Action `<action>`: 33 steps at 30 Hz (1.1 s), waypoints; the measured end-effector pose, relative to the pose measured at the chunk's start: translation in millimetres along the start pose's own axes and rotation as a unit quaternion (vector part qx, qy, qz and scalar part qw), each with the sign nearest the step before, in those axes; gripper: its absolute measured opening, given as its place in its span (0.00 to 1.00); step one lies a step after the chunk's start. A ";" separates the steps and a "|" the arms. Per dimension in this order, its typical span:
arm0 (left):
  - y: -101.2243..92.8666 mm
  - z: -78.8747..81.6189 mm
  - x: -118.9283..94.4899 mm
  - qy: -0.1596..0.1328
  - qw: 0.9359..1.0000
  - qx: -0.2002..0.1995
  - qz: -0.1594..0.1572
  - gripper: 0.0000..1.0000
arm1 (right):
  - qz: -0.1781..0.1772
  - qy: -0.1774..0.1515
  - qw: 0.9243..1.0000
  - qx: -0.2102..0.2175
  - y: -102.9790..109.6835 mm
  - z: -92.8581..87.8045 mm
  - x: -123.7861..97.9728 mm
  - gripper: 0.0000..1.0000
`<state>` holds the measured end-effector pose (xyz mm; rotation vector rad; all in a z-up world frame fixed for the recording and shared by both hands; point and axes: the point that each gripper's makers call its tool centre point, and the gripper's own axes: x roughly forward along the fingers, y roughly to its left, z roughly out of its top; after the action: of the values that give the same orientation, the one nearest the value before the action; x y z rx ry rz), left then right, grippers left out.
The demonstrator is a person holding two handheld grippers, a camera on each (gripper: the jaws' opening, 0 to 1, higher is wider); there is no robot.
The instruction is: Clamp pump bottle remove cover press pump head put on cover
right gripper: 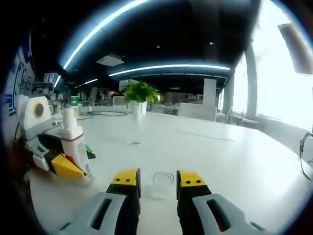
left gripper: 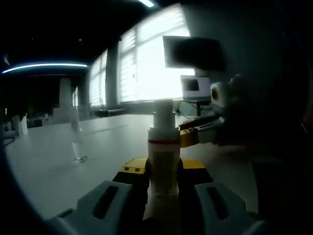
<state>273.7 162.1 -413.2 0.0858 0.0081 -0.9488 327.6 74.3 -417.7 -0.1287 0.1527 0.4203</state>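
White pump bottle (left gripper: 164, 161) upright, uncovered; clear cover (right gripper: 162, 179) apart

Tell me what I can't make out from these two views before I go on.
- Left gripper view: the pump bottle is backlit by the windows, so its label is unreadable. The left gripper hides its base.
- Right gripper view: it is unclear whether the right gripper grips the clear cover or merely frames it.
- Left gripper view: a clear object on the table is too dim to identify.

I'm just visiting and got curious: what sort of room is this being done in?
Probably a large open-plan office. A long white table runs under curved ceiling light strips, with a potted plant on it, a monitor near tall bright windows, and a white pump bottle.
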 end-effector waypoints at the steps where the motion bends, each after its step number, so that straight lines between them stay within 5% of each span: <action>1: -1.1 0.4 -0.1 0.000 1.000 0.000 0.000 0.14 | -0.003 0.003 1.000 0.001 -1.0 -1.1 1.4 0.24; 18: -0.1 -0.2 0.1 0.001 1.000 0.000 0.000 0.14 | -0.036 0.046 0.998 0.009 -4.2 -21.5 18.6 0.22; 33: -1.0 0.1 0.1 0.001 1.000 0.003 0.001 0.14 | -0.034 0.041 0.999 -0.002 -3.4 -21.6 18.9 0.16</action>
<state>273.0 161.5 -413.2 0.0921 0.0062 -0.9477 343.4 75.3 -441.8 -0.1538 0.2275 0.3480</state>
